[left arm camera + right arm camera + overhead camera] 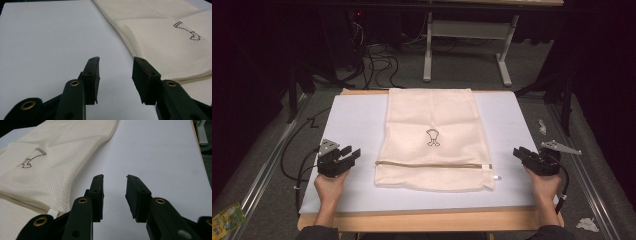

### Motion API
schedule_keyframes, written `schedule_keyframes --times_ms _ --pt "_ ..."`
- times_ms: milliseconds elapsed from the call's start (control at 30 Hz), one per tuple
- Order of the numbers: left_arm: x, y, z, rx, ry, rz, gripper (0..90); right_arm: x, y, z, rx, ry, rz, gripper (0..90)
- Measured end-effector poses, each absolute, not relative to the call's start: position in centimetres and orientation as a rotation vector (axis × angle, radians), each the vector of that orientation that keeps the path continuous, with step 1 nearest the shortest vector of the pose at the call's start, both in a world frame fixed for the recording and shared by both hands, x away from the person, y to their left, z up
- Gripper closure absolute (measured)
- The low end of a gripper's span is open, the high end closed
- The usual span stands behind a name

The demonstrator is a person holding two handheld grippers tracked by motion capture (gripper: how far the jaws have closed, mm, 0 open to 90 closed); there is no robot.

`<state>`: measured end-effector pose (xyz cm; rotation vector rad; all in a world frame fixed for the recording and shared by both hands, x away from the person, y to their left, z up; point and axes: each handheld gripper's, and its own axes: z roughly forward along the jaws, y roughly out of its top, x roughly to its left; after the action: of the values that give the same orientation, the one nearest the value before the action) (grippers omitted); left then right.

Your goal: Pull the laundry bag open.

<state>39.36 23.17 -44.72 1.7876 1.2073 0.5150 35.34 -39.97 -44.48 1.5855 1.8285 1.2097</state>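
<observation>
A cream mesh laundry bag [434, 137] lies flat in the middle of the white table top [354, 120], with a small dark printed figure [433, 137] at its centre and a zipper [432, 164] running across near its front edge. My left gripper [353, 151] rests to the left of the bag, jaws apart with nothing between them [115, 75]; the bag's mesh [162, 42] lies just to its right. On the bag's right side sits my right gripper [517, 152], also open and empty [114, 193], close to the zipper's end [53, 213].
The table's wooden front edge [427, 220] runs below the white sheet. Cables [377, 62] and a white table frame [467, 45] stand on the floor behind. A coloured packet [227, 217] lies on the floor at the lower left, crumpled paper [587, 224] at the lower right.
</observation>
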Motion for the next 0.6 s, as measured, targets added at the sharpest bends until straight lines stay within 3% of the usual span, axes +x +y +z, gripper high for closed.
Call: schedule_keyframes --times_ms 600 --pt "40.8 22.9 -46.6 1.813 1.26 0.505 56.2 36.4 -39.3 -45.9 1.582 1.853 1.142 68.3"
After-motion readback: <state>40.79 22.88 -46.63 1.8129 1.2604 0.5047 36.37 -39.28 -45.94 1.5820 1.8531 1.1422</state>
